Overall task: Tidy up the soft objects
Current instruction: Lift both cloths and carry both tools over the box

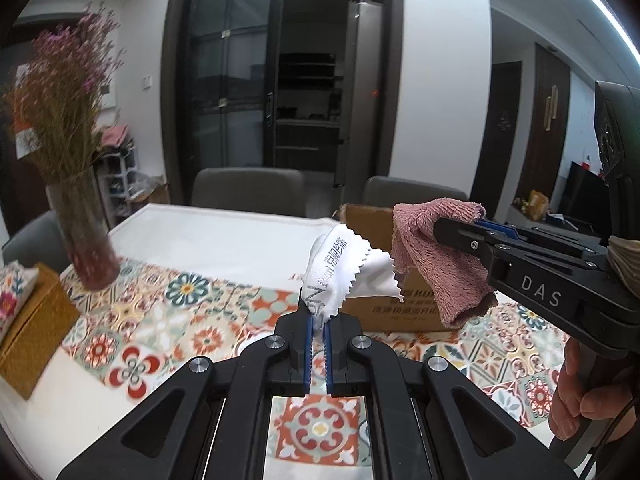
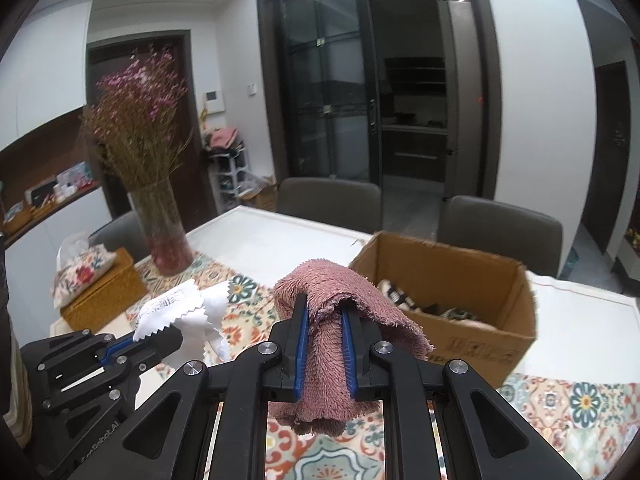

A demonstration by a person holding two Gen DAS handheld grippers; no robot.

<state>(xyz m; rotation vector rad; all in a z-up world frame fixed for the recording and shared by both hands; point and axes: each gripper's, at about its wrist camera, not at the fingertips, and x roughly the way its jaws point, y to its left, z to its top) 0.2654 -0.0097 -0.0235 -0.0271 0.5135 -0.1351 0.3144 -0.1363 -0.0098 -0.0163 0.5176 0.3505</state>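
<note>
My left gripper (image 1: 318, 320) is shut on a white cloth (image 1: 344, 272) with zigzag edges and printed lettering, held up above the patterned table runner (image 1: 180, 312). To its right, my right gripper (image 1: 460, 226) is shut on a pink terry towel (image 1: 436, 276) that hangs down in front of a cardboard box (image 1: 368, 220). In the right wrist view the pink towel (image 2: 324, 348) drapes over and between the fingers of the right gripper (image 2: 325, 312). The white cloth (image 2: 188, 308) and left gripper (image 2: 156, 338) sit lower left. The open cardboard box (image 2: 460, 276) holds some dark and light items.
A glass vase (image 2: 164, 232) of dried flowers stands at the left on the white table (image 2: 272, 244). A woven yellow box (image 2: 104, 292) with a floral pouch lies beside it. Two grey chairs (image 2: 328, 200) stand behind the table. A person's hand (image 1: 576, 396) grips the right handle.
</note>
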